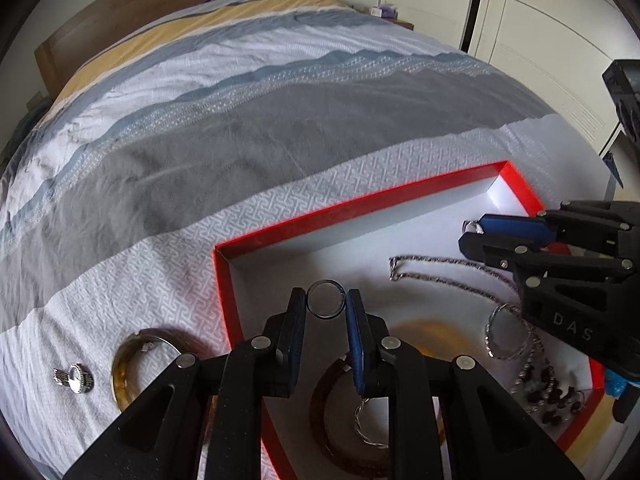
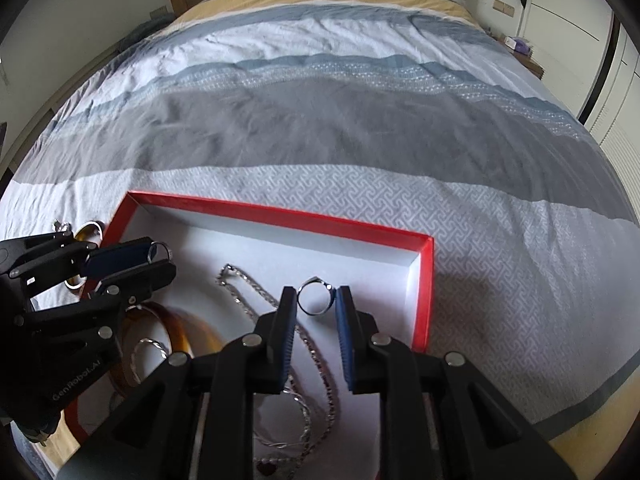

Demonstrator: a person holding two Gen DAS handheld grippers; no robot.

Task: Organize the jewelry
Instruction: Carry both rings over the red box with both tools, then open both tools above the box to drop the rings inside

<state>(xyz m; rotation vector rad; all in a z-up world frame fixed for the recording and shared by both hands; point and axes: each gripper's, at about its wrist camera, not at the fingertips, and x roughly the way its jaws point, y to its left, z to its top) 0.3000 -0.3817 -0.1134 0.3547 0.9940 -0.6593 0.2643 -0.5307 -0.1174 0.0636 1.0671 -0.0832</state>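
Both grippers, left gripper [image 1: 326, 302] and right gripper [image 2: 316, 300], pinch rings [image 1: 325, 299] over the red box [image 2: 428, 280]; loosening early could drop them onto the bed [image 1: 240, 140].

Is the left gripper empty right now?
No, the left gripper is shut on a plain ring, pinched between its fingertips above the red box.

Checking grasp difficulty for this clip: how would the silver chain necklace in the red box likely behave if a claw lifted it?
The silver chain necklace lies in loose curves on the floor of the red box, so it is probably floppy and would drape. Its fine links look light. It overlaps other pieces near the twisted silver bangle, so it may snag.
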